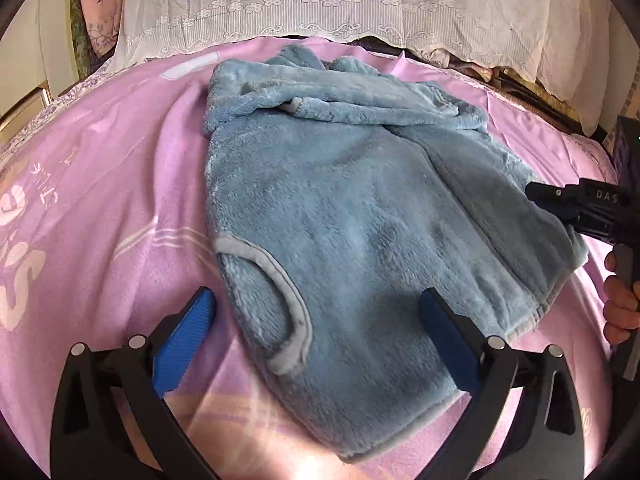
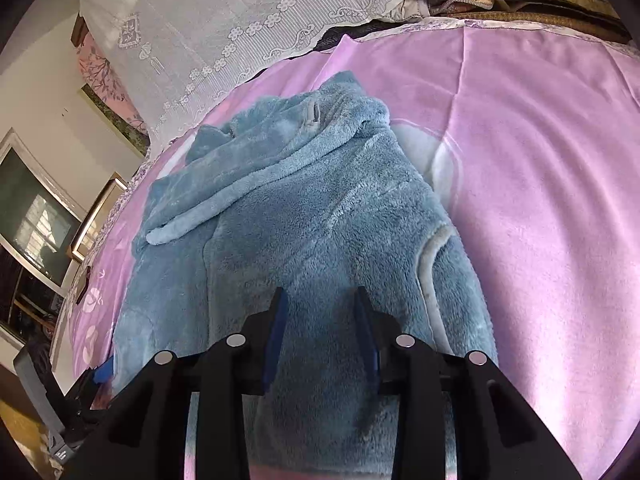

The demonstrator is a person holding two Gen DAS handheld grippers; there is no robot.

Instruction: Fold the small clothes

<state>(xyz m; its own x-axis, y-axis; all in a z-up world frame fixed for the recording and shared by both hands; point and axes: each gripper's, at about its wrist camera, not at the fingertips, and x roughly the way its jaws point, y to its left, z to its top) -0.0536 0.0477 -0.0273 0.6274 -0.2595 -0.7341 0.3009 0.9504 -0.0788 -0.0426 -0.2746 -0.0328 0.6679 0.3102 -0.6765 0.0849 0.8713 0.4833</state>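
Blue fleece garment point(image 1: 340, 216) lies spread on my pink bed cover point(image 1: 120, 168), hood end far | my left gripper point(image 1: 316, 320) spread wide over its near hem and armhole, holding nothing | my right gripper point(image 2: 320, 312) part open above the fleece, nothing pinched | lace cloth point(image 1: 320, 8) behind.

Blue fleece garment point(image 1: 340, 208) on pink bedspread point(image 1: 120, 168), seemingly flat.
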